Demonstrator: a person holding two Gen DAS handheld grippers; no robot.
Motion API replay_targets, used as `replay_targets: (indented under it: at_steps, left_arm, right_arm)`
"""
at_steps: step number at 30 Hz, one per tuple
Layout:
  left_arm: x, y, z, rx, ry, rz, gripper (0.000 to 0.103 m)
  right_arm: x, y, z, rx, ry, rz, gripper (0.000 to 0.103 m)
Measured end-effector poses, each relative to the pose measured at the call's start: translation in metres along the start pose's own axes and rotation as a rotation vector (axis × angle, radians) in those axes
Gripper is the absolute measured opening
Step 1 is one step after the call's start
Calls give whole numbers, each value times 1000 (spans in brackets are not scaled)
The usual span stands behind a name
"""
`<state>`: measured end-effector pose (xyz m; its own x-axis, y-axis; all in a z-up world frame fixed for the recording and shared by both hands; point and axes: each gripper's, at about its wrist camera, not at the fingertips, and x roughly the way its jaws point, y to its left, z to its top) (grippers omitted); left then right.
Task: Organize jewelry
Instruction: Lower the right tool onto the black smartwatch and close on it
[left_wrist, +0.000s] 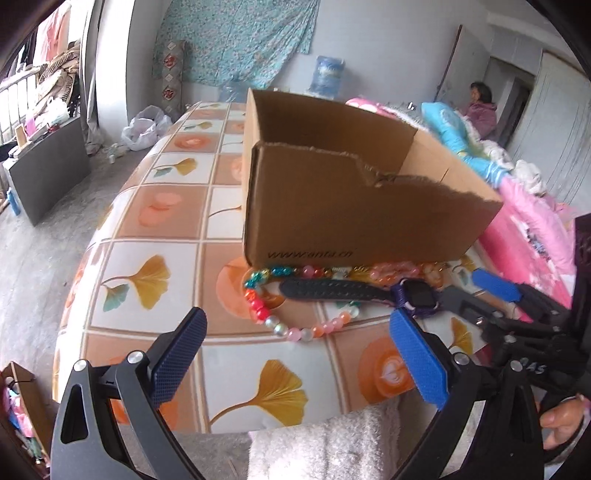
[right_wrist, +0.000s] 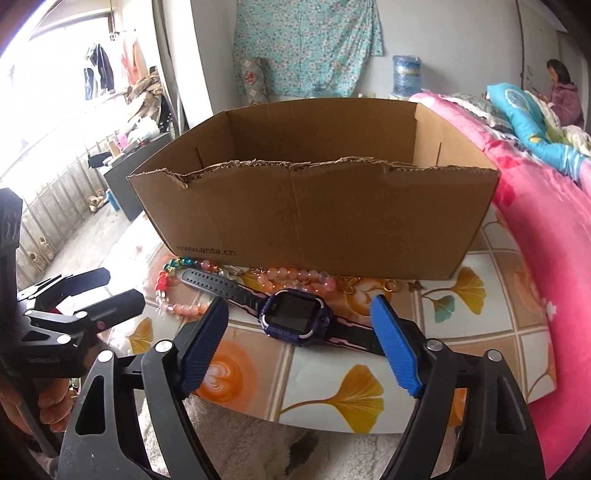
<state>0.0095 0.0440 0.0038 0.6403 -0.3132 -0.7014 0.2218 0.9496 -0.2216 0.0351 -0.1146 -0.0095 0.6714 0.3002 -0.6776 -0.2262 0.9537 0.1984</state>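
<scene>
Both grippers' fingers gape wide, empty — the right gripper (right_wrist: 299, 354) at six o'clock of the watch (right_wrist: 295, 317), left gripper (left_wrist: 295, 354) below the beads (left_wrist: 266, 317).

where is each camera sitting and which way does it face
Left wrist: on the left gripper, angled down over the table at the beaded bracelet; right gripper and a hand show at right.
Right wrist: on the right gripper, facing the watch; left gripper shows at left.
Shared: cardboard box, watch, bracelet.
</scene>
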Motion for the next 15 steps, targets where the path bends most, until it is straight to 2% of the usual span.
replay_targets:
  at_steps: [6,8,12,15]
  left_arm:
    - [19,-2,19,-59,42,-49,97]
    - [24,-6,22,-64,47,-74,97]
    - [43,-9,27,-94,110,-124,97]
    - [57,-9,28,-120,158,-120,93]
  right_arm:
    - [26,-10,-1,20,68,51,45]
    - [30,-14,-2,28,82,62,41]
    - [31,-14,-1,12,68,74,40]
    - [30,-15,-3,19,63,86,40]
